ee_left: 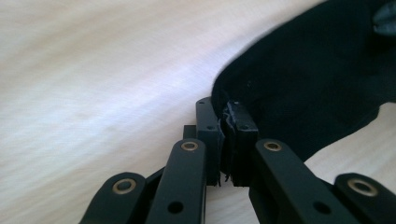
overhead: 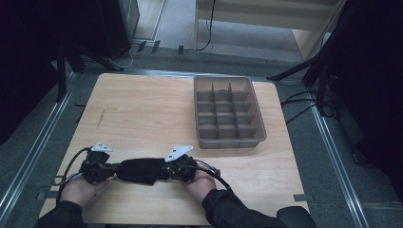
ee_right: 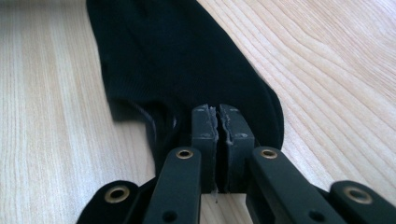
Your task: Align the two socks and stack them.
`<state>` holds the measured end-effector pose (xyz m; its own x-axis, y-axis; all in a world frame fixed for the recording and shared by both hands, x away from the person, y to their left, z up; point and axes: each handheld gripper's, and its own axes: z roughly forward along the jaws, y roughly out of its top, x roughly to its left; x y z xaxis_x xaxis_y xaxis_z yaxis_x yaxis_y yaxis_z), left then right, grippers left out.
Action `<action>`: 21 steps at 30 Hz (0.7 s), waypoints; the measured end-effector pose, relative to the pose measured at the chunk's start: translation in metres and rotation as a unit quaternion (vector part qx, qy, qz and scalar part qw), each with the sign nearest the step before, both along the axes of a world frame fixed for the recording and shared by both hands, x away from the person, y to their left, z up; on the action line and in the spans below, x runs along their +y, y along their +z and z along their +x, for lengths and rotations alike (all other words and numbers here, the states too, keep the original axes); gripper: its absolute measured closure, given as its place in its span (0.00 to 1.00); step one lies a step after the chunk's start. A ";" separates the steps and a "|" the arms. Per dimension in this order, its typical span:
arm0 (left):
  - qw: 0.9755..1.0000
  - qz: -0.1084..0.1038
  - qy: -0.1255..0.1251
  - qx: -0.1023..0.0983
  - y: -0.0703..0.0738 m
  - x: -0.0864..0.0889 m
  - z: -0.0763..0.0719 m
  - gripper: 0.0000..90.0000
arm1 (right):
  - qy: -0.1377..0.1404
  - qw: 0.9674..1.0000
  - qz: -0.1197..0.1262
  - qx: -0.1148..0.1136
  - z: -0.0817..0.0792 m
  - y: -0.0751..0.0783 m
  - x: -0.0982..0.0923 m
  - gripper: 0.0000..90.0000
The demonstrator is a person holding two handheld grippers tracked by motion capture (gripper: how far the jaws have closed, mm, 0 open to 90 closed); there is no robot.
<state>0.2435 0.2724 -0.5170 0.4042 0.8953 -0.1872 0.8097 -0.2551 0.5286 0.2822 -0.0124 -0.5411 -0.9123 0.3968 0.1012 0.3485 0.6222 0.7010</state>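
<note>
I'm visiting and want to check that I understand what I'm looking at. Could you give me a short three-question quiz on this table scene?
1. True or false: the black sock lies inside the grey divided tray.
2. What does each gripper hold? A) the tray's rim B) one end of the sock C) nothing
3. Which lies nearer the person on the wooden table, the sock or the tray?

Key:
1. False: it lies on the table, apart from the tray.
2. B: the left gripper and the right gripper are each closed on an end of the sock.
3. The sock.
</note>
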 end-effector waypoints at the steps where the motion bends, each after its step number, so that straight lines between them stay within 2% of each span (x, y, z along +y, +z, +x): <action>1: 1.000 -0.001 0.004 -0.004 0.002 0.004 0.001 0.95 | -0.001 1.000 0.000 0.002 0.000 0.000 0.000 0.96; 3: 1.000 -0.007 0.013 -0.005 0.003 0.008 0.002 0.95 | -0.003 1.000 0.001 0.003 0.001 0.000 -0.001 0.96; 6: 1.000 0.002 0.015 -0.014 0.005 0.006 0.003 0.95 | -0.006 1.000 0.002 0.000 0.002 0.000 -0.001 0.96; 9: 1.000 -0.011 0.016 -0.017 0.006 0.007 0.004 0.95 | -0.011 1.000 -0.002 -0.003 0.005 0.001 -0.003 0.93; 12: 1.000 -0.016 0.011 -0.009 0.003 0.005 0.005 0.95 | -0.021 1.000 0.006 0.022 0.010 0.001 -0.005 0.91; 14: 1.000 -0.014 0.011 -0.007 0.002 0.003 0.006 0.94 | -0.020 0.999 -0.001 0.027 0.012 0.003 -0.004 0.89; 16: 1.000 -0.018 0.005 -0.010 0.002 0.003 0.007 0.93 | -0.018 0.999 -0.004 0.026 0.013 0.006 -0.002 0.88; 18: 1.000 -0.018 0.001 -0.018 0.001 0.003 0.008 0.93 | -0.017 1.000 0.003 0.019 0.013 0.011 0.000 0.88; 21: 1.000 -0.023 0.004 -0.014 0.001 0.004 0.011 0.93 | -0.014 1.000 0.016 0.013 0.016 0.018 0.005 0.88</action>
<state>0.2545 0.2762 -0.5161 0.4033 0.8888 -0.2175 0.7964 -0.2239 0.5618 0.2984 -0.0078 -0.5235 -0.8978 0.4184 0.1377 0.3839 0.5901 0.7102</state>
